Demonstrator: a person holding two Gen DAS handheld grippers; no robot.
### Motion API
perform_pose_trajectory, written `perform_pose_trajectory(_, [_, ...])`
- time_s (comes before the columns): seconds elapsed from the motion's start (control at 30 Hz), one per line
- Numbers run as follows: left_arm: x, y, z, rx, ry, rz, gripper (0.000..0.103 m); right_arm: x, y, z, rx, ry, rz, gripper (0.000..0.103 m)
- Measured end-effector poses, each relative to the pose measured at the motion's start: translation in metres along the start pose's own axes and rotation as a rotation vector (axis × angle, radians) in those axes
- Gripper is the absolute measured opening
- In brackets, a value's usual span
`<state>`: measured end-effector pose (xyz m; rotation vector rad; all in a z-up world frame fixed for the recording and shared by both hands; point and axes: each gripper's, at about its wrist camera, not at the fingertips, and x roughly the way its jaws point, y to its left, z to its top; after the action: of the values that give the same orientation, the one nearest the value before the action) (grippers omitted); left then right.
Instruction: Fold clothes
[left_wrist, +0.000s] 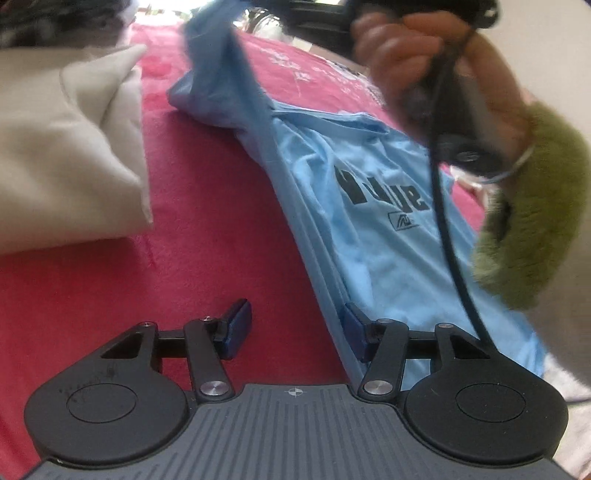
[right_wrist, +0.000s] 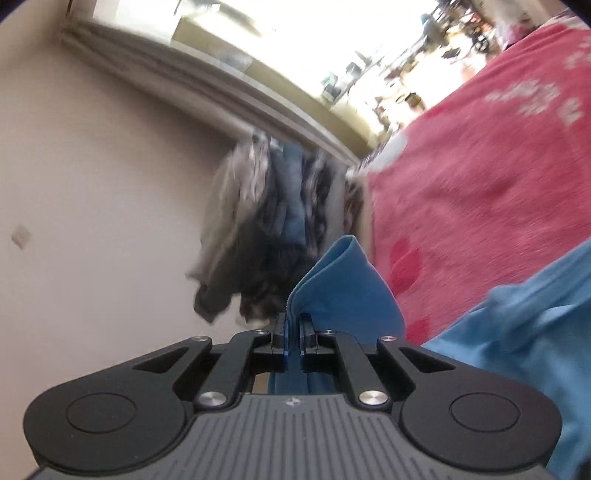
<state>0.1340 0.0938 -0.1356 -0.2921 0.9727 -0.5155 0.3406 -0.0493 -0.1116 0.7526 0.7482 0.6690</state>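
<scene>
The light blue T-shirt (left_wrist: 388, 236) was thin, smooth, matt cloth with flat black print. Under it the red blanket (left_wrist: 207, 236) looked fuzzy and matt, like fleece. The folded beige garment (left_wrist: 70, 155) was a smooth, dull woven cloth. The left gripper (left_wrist: 293, 330) was matt black plastic with shiny metal screw heads, blue rubbery pads (left_wrist: 240, 325) and a ribbed grey body. The person's green cuff (left_wrist: 535, 221) looked shaggy and plush. The right gripper (right_wrist: 293, 332) had the same matt plastic.
</scene>
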Motion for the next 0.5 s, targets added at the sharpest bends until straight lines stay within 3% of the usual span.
perform_pose_trajectory(0.17, [-0.003, 0.007, -0.004, -0.002, 0.009, -0.024, 0.051, 0.059, 0.019, -0.022, -0.156, 0.188, -0.09, 0.012])
perform_pose_trajectory(0.23, [-0.003, 0.006, -0.005, 0.008, 0.008, -0.026, 0.052, 0.066, 0.029, -0.028, -0.228, 0.241, -0.132, 0.024])
perform_pose_trajectory(0.27, [-0.003, 0.006, -0.005, 0.009, 0.007, -0.027, 0.052, 0.061, 0.032, -0.029, -0.255, 0.241, -0.142, 0.04])
perform_pose_trajectory(0.3, [-0.002, 0.007, -0.005, 0.005, 0.007, -0.029, 0.052, 0.054, 0.036, -0.03, -0.28, 0.236, -0.152, 0.048])
perform_pose_trajectory(0.5, [-0.004, 0.014, -0.002, -0.074, 0.004, -0.055, 0.051, -0.033, 0.025, -0.013, -0.285, 0.14, -0.174, 0.055])
